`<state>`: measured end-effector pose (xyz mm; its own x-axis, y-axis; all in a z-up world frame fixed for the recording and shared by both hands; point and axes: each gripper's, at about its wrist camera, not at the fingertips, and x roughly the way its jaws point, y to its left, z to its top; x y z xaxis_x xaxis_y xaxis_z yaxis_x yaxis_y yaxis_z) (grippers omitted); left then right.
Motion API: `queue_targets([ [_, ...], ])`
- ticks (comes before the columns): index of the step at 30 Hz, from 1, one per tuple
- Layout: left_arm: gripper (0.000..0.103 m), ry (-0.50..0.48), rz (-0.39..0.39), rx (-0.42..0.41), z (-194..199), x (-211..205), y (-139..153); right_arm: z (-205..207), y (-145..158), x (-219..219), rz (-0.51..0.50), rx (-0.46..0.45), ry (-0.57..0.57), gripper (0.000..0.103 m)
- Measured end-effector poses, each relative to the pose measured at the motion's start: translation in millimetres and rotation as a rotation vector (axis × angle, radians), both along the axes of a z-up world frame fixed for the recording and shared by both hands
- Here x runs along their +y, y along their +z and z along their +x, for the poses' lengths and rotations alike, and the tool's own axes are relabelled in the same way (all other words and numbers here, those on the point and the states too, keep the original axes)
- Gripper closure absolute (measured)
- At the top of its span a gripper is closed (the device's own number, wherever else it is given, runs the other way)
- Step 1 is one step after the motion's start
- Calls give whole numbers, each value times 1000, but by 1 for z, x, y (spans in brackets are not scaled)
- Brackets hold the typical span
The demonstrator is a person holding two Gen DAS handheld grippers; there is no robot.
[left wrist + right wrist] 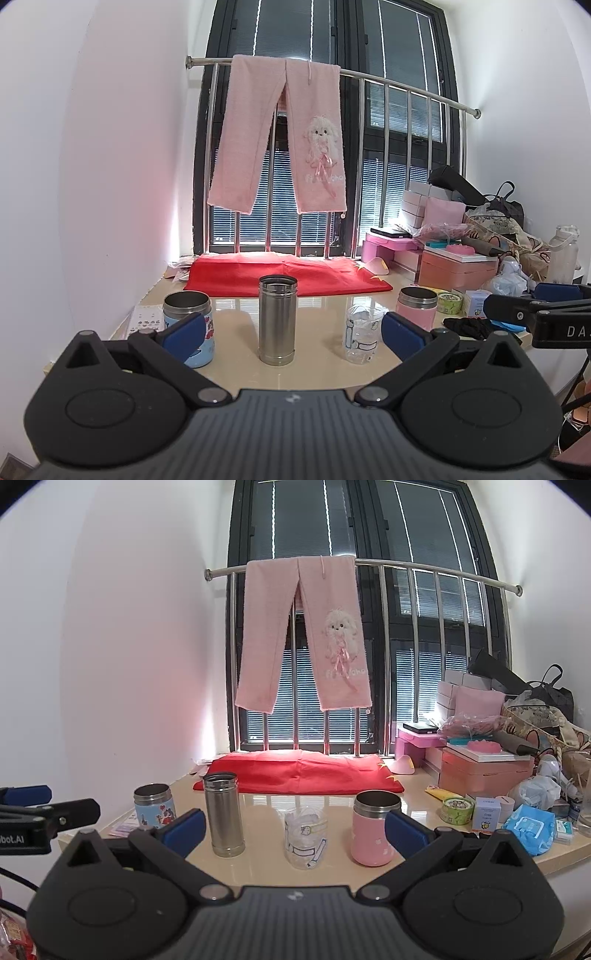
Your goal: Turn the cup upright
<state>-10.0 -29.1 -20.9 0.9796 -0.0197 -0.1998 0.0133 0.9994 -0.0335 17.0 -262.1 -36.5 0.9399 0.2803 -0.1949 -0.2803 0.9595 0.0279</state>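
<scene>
Four cups stand in a row on the beige table (314,373). A clear plastic cup (362,333) with cartoon print stands upside down, base up; it also shows in the right wrist view (305,838). A tall steel flask (277,319) (224,814), a blue cartoon cup (189,325) (154,805) and a pink cup (417,306) (373,828) stand upright with open mouths. My left gripper (291,338) is open and empty, short of the row. My right gripper (295,830) is open and empty, facing the clear cup. Each gripper shows at the other view's edge.
A red cloth (288,275) lies behind the cups by the window railing, where pink trousers (280,136) hang. Boxes, bags, a small tin (457,809) and a blue wipes pack (528,827) crowd the table's right side. A white wall bounds the left.
</scene>
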Motion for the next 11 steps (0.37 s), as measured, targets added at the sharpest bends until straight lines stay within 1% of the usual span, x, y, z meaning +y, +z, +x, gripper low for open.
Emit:
queue_targets([
  [11,0,-4,-4,10,1,1,0,1,-1,-2,-5,0,-3,0],
])
